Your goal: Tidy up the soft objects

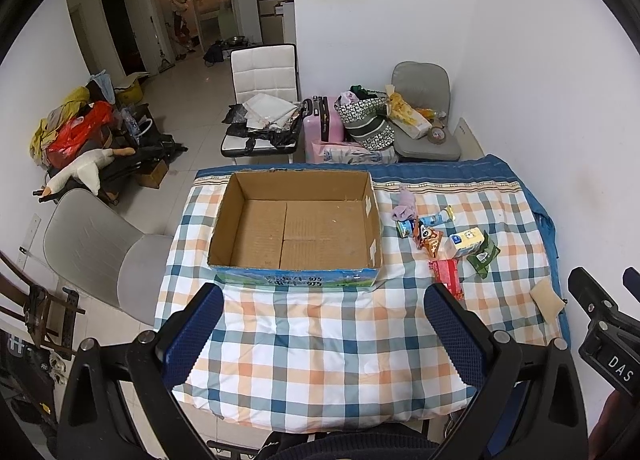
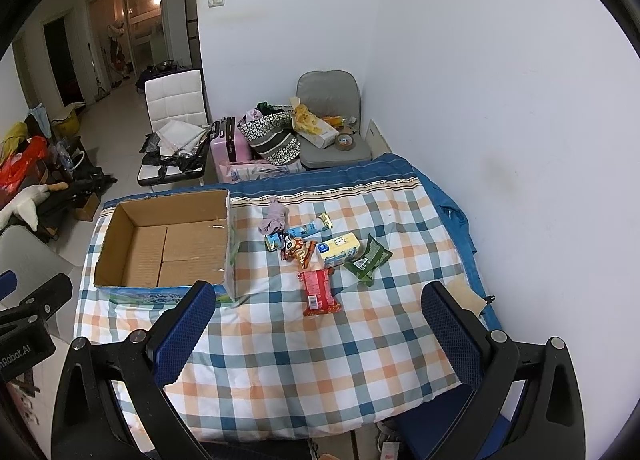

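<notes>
An empty cardboard box (image 1: 294,226) (image 2: 168,244) stands on the checked cloth of the table (image 1: 320,340) (image 2: 320,340). To its right lies a cluster of soft items: a lilac sock (image 1: 404,206) (image 2: 274,218), a blue packet (image 1: 438,217) (image 2: 308,229), an orange snack bag (image 1: 428,240) (image 2: 298,250), a yellow tissue pack (image 1: 466,242) (image 2: 340,250), a green packet (image 1: 484,256) (image 2: 368,258) and a red packet (image 1: 448,276) (image 2: 318,290). My left gripper (image 1: 324,336) is open and empty above the near cloth. My right gripper (image 2: 320,332) is open and empty, short of the red packet.
A tan sponge (image 1: 546,298) (image 2: 466,296) lies at the table's right edge by the white wall. Chairs (image 1: 100,248), a pink suitcase (image 1: 322,120) and bags stand beyond and left of the table. The right gripper's body shows at the left wrist view's right edge (image 1: 608,324).
</notes>
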Demonstrator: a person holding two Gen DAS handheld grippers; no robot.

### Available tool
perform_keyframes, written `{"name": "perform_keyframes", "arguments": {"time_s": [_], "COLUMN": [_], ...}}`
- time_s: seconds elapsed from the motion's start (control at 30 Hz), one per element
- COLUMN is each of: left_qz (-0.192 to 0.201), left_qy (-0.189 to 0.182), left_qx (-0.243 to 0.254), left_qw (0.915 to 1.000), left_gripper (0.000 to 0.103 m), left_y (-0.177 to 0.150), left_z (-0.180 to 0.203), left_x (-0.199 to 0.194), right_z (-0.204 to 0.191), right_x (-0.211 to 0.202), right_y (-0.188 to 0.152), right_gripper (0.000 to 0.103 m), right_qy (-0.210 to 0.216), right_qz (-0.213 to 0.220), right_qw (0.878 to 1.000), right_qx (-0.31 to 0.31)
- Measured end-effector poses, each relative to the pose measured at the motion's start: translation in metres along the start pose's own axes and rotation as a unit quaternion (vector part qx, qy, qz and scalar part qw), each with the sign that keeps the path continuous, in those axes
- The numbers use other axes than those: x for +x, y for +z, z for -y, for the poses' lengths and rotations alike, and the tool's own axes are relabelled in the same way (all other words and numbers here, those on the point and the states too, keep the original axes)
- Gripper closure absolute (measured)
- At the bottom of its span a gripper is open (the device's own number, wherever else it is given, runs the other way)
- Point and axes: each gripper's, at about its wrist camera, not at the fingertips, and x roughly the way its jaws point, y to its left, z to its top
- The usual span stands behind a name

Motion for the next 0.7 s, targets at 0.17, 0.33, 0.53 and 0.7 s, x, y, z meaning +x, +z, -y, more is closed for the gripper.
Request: {"name": "perform_keyframes", "arguments": {"time_s": [0.17, 0.33, 0.53, 0.7], "left_qz": [-0.001, 0.000, 0.003, 0.004], "left_qy": [-0.003, -0.002, -0.001, 0.002], "left_qx": [0.002, 0.001, 0.002, 0.004], "left_qw": [1.0000, 1.0000, 1.0000, 1.0000], "left_gripper": [0.000, 0.000, 0.000, 0.000], "left_y": [-0.006, -0.007, -0.007, -0.005], "left_z": [-0.004, -0.005, -0.005, -0.004], "left_x": [-0.017, -0.017, -0.020, -0.018], "right_z": [0.000, -0.001, -0.005, -0.008], "right_x": [0.000, -0.001, -0.003, -0.006], "right_y": [-0.001, -0.002, -0.006, -0.005], "right_gripper": [0.000, 0.000, 0.000, 0.000], "right_qy": [0.000, 0.000, 0.010, 0.022], "right_qz": [0.000, 0.001, 0.002, 0.002], "right_qw": [1.000, 1.000, 1.000, 1.000], "right_qx": [0.000, 0.000, -0.006, -0.008]}}
